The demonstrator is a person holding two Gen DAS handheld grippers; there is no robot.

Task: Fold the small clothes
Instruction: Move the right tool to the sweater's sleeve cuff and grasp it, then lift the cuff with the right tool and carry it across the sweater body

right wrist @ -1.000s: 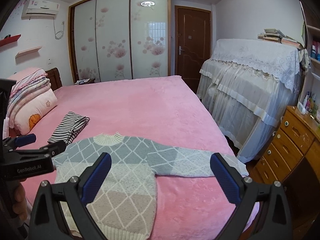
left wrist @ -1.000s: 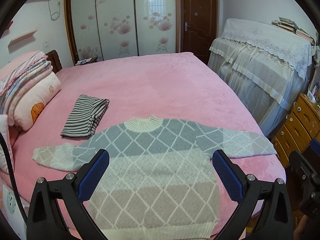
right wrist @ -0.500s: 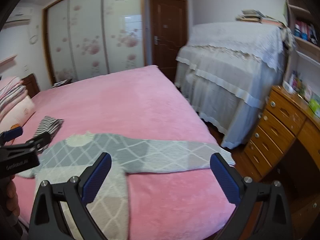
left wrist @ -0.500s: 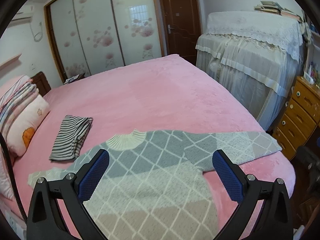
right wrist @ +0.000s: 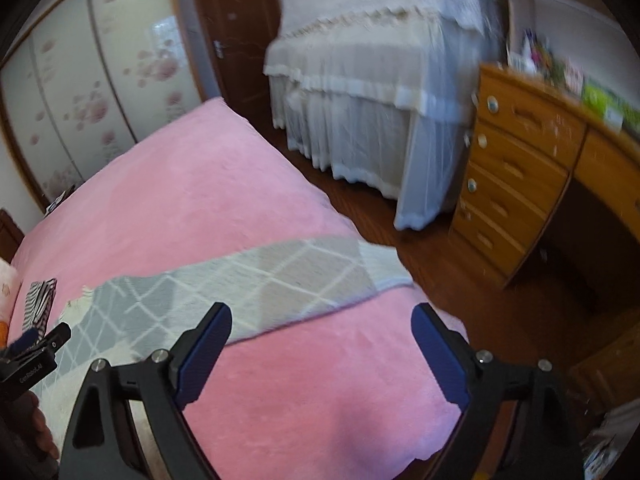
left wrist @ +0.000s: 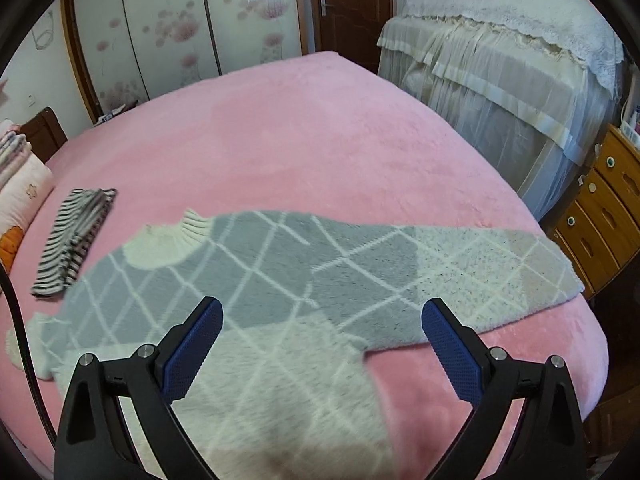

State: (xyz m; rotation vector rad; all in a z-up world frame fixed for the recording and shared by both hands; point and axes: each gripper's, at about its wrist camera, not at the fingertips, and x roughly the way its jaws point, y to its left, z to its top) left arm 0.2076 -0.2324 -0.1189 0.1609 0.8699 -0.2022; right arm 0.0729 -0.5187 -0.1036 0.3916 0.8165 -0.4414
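Room: a bedroom with flowered wardrobe doors, a dark wooden door and a lace-draped piece of furniture [left wrist: 500,60] beside a wooden chest of drawers [right wrist: 516,184].
Surface: a bed [left wrist: 312,140] under a pink plush cover carried the clothes.
Sweater: a grey, white and beige diamond-knit sweater [left wrist: 248,304] lay flat at the bed's near edge, collar pointing away, its long sleeve [right wrist: 288,276] stretched toward the drawers.
Already folded: a striped garment [left wrist: 74,240] sat just beyond the sweater's other shoulder.
Left tool: the left tool [left wrist: 322,344] hung released and empty over the sweater's body.
Right tool: the right tool [right wrist: 322,350], jaws wide and just narrowing a little, held nothing; bare cover lay between them.
Key relation: the sleeve ran crosswise just ahead of the right tool, so that hand looked nearer for folding it inward.
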